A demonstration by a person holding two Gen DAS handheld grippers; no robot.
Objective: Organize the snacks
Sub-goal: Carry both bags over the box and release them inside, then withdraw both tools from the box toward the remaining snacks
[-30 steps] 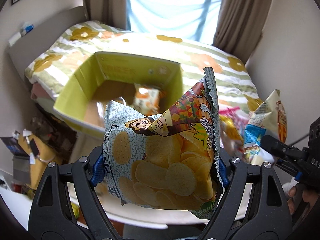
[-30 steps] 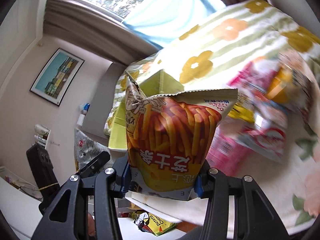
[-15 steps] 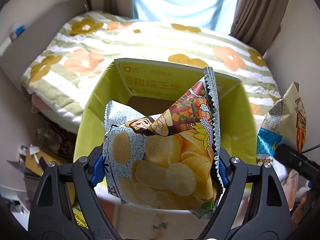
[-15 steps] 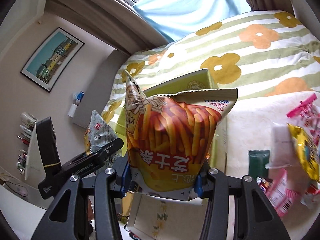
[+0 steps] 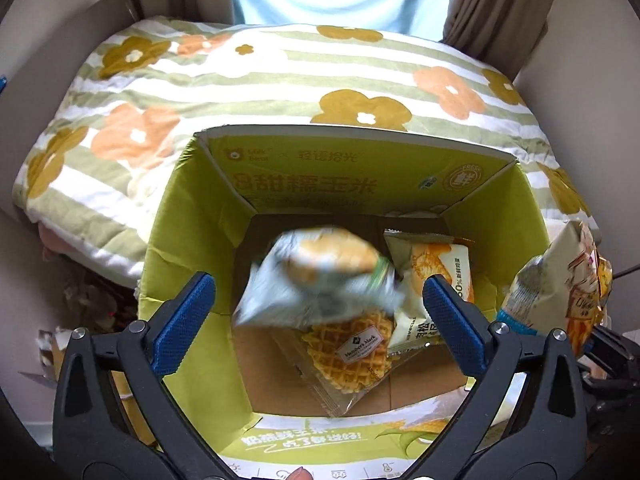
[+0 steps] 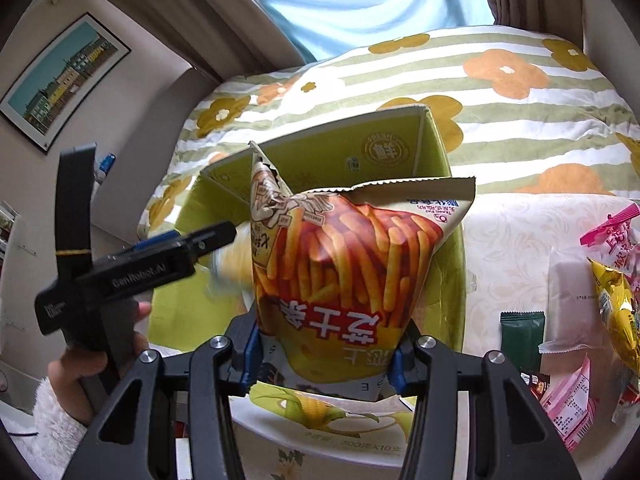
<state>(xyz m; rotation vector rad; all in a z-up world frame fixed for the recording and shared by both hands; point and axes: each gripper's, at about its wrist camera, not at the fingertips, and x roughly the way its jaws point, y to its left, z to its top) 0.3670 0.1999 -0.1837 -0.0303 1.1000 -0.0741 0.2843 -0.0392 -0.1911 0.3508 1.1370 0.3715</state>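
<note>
Released from the left gripper (image 5: 318,308) as its jaws open, the chip bag (image 5: 316,276) drops mid-frame into the green box (image 5: 188,216); the right gripper (image 6: 324,354) clamps the fries bag (image 6: 344,264), due next over the box.

Bed (image 5: 280,80): striped flowered quilt.
Table (image 6: 516,256): pale patterned cloth; green box (image 6: 400,148), dark green sachet (image 6: 522,330), pink packets (image 6: 568,404) on it.
</note>
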